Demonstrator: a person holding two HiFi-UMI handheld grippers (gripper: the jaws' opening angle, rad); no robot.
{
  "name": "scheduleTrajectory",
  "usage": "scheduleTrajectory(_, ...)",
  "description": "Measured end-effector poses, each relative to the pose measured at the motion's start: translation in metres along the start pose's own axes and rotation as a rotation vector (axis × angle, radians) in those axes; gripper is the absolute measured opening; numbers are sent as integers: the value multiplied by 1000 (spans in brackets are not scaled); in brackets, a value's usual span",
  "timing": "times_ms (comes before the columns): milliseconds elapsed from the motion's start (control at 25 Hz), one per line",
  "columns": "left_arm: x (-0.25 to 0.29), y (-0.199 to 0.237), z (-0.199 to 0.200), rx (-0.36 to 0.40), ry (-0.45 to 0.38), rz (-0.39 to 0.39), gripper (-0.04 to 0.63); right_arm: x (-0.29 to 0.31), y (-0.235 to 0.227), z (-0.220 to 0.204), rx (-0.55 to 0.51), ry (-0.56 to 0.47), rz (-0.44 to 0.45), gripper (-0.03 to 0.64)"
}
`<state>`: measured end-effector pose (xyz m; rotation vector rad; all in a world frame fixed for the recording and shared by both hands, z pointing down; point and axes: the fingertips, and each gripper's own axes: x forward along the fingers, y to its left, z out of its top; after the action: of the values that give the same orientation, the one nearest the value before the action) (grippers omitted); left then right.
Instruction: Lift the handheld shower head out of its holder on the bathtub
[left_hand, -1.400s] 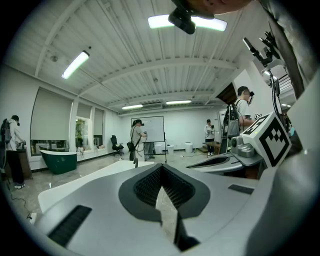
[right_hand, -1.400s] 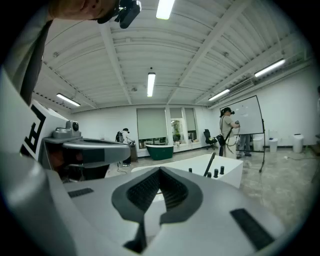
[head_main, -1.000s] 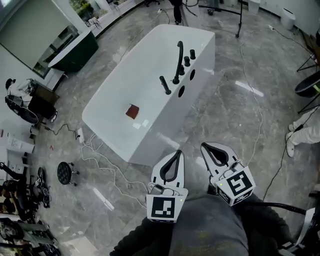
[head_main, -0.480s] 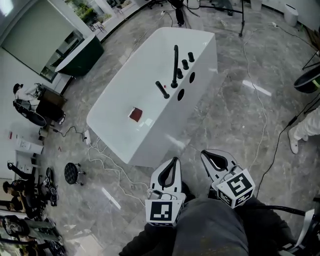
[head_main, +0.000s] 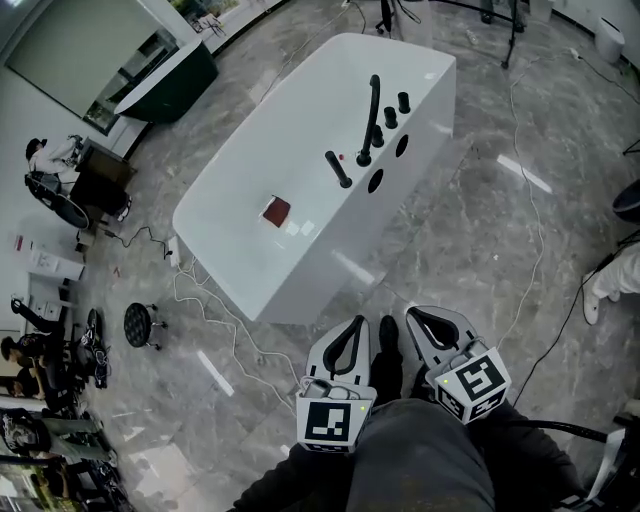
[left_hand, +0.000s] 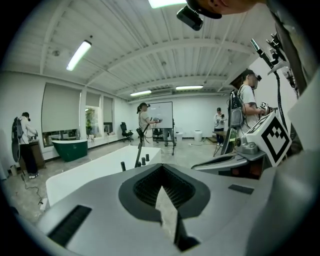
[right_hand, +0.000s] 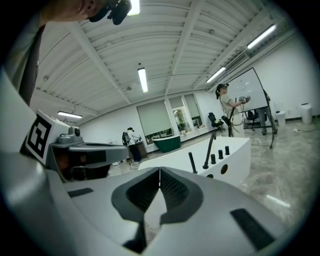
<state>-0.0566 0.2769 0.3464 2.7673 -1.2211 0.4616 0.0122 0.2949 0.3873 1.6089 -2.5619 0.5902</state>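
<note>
A white bathtub (head_main: 240, 190) stands on the marble floor ahead of me. On its right rim are a tall black spout (head_main: 372, 118), two black knobs and, nearer me, the black handheld shower head (head_main: 337, 168), upright in its holder. The shower head also shows as a short black rod in the left gripper view (left_hand: 123, 166) and in the right gripper view (right_hand: 192, 162). A red object (head_main: 275, 210) lies inside the tub. My left gripper (head_main: 358, 320) and right gripper (head_main: 412, 312) hang side by side over my knees, well short of the tub. Both are shut and empty.
White cables (head_main: 215, 320) run across the floor beside the tub's near left corner, and another cable (head_main: 535, 240) trails on the right. A small black stool (head_main: 140, 325) stands at the left and a dark green tub (head_main: 165, 85) at the back left. People stand at the room's edges.
Both grippers have dropped a little and stay shut. My head has shifted, so the tub now sits slightly further right and higher in the head view.
</note>
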Motion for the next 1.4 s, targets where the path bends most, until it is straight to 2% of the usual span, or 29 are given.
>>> scheduleTrajectory(360,80,55,37,-6,-24,-58,3,79,-45,54,-24,-8,-42,5)
scheduleTrajectory(560,110,81,45,-10,-33,-78,3,116,-57,70,-36,-8,-52,5)
scheduleTrajectory(1040,136,134,47,-28,-61,-117,3,178,-51,87,-79,11,-72,5)
scheduleTrajectory(1400,148,146,45,-59,-68,-118,3,192,-56,93,-102,26,-75,5)
